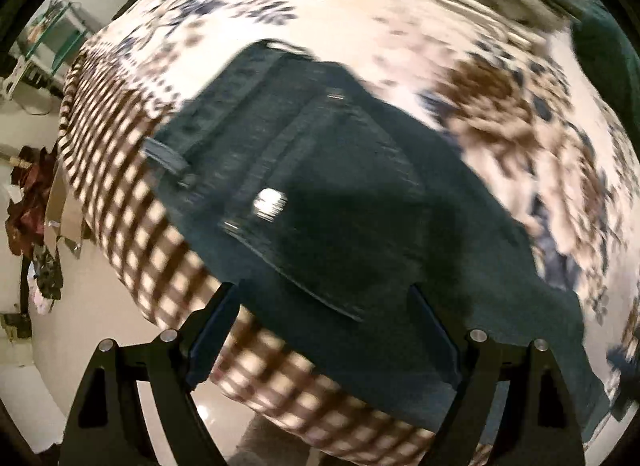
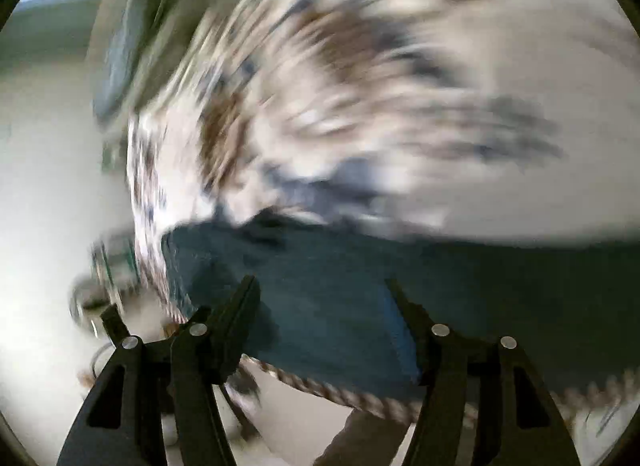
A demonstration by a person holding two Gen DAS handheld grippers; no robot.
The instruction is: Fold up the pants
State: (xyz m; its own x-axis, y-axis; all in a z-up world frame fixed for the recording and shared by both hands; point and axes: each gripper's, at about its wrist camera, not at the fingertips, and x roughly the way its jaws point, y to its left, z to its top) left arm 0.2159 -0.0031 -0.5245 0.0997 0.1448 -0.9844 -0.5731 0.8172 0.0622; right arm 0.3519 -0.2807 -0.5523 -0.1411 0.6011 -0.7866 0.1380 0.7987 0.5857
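Note:
Dark blue jeans (image 1: 320, 185) lie on a bed, waistband and back pocket toward the left and a small shiny tag on the pocket. My left gripper (image 1: 322, 288) hovers over them pointing down, open, with nothing between its fingers. In the right wrist view, which is heavily blurred, the jeans (image 2: 500, 278) stretch across the lower half. My right gripper (image 2: 320, 280) is over them, open, its pads apart and gripping nothing.
The bedsheet (image 1: 400, 45) is white with brown and blue flowers and has a brown checked border (image 1: 120, 205) hanging over the bed's edge. Pale floor (image 1: 80, 326) lies beyond it, with a heap of clothes (image 1: 28, 201) and a glass table (image 1: 56, 33).

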